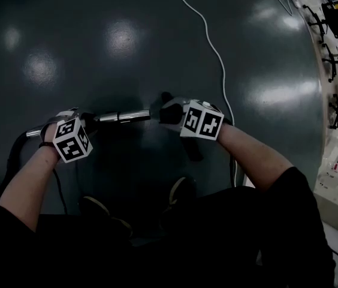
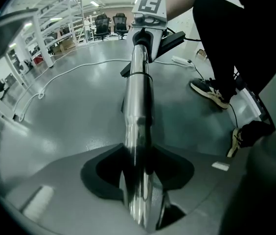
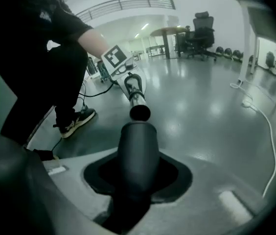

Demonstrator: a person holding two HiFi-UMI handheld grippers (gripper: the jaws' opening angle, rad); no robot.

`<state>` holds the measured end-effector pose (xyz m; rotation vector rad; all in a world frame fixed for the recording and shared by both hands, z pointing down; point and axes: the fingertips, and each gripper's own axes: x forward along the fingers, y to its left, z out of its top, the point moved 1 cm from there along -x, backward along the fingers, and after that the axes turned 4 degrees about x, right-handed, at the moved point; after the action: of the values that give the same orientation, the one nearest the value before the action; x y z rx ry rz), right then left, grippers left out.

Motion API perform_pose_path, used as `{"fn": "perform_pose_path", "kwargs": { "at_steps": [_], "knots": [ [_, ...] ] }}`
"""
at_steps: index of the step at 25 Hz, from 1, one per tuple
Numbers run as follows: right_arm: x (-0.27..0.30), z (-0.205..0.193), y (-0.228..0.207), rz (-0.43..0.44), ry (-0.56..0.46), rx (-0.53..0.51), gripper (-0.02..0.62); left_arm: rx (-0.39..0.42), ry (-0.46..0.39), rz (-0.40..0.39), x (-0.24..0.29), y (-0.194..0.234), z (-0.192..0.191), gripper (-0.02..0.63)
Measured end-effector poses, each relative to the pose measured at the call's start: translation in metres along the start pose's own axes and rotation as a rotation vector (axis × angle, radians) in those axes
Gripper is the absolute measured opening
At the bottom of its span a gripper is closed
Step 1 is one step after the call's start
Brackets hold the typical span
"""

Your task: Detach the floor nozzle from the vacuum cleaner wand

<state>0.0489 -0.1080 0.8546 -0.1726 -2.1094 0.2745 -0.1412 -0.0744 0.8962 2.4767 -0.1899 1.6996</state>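
My left gripper [image 2: 140, 190] clamped on metal wand [image 2: 138, 106]; wand runs off toward 12 in left gripper view. My right gripper [image 3: 135, 180] clenched round black neck of floor nozzle [image 3: 137, 151]. Wand's open end at 12, just beyond neck, seemingly apart. Head view: white cable [image 1: 214, 47] on floor [image 1: 127, 41], 1 o'clock.
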Motion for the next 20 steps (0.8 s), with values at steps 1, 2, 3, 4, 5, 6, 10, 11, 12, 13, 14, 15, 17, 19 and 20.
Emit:
{"fn": "perform_pose_path", "kwargs": {
  "at_steps": [1,2,3,4,5,6,10,11,12,13,14,15,17,19,20],
  "knots": [
    [-0.003,-0.003,-0.003,-0.009,-0.019,0.003,0.127,-0.002,0.007,0.005,-0.001,0.002,-0.005,0.167],
    [-0.005,-0.006,-0.007,-0.041,-0.028,-0.026,0.127,-0.003,0.016,0.006,-0.001,0.003,-0.009,0.167],
    [-0.004,-0.009,-0.011,-0.081,-0.030,-0.061,0.127,-0.002,0.027,0.006,0.001,0.003,-0.012,0.167],
    [-0.001,-0.011,-0.013,-0.119,-0.029,-0.094,0.127,0.000,0.042,0.005,0.004,0.002,-0.014,0.167],
    [0.005,-0.013,-0.015,-0.154,-0.020,-0.127,0.127,0.003,0.059,0.004,0.008,-0.001,-0.015,0.168],
    [0.013,-0.014,-0.015,-0.186,-0.004,-0.165,0.127,0.005,0.077,0.005,0.012,-0.003,-0.016,0.167],
    [0.051,-0.026,-0.015,-0.273,0.099,-0.315,0.127,0.016,0.169,0.024,0.036,-0.008,-0.021,0.169],
    [0.058,-0.029,-0.016,-0.276,0.121,-0.327,0.128,0.023,0.196,0.021,0.042,-0.010,-0.023,0.169],
    [0.063,-0.031,-0.015,-0.277,0.138,-0.332,0.127,0.034,0.220,0.015,0.048,-0.014,-0.024,0.169],
    [0.066,-0.033,-0.015,-0.278,0.150,-0.334,0.129,0.048,0.240,0.007,0.052,-0.019,-0.025,0.169],
    [0.068,-0.036,-0.015,-0.280,0.161,-0.340,0.129,0.062,0.256,-0.002,0.057,-0.025,-0.026,0.169],
    [0.070,-0.039,-0.015,-0.284,0.173,-0.352,0.129,0.075,0.268,-0.011,0.061,-0.030,-0.027,0.169],
    [0.073,-0.048,-0.015,-0.291,0.202,-0.393,0.129,0.090,0.287,-0.025,0.068,-0.037,-0.029,0.169],
    [0.076,-0.060,-0.012,-0.296,0.243,-0.455,0.127,0.092,0.302,-0.029,0.073,-0.039,-0.031,0.169],
    [0.078,-0.067,-0.010,-0.293,0.271,-0.480,0.127,0.090,0.306,-0.029,0.074,-0.038,-0.032,0.169]
  ]
}}
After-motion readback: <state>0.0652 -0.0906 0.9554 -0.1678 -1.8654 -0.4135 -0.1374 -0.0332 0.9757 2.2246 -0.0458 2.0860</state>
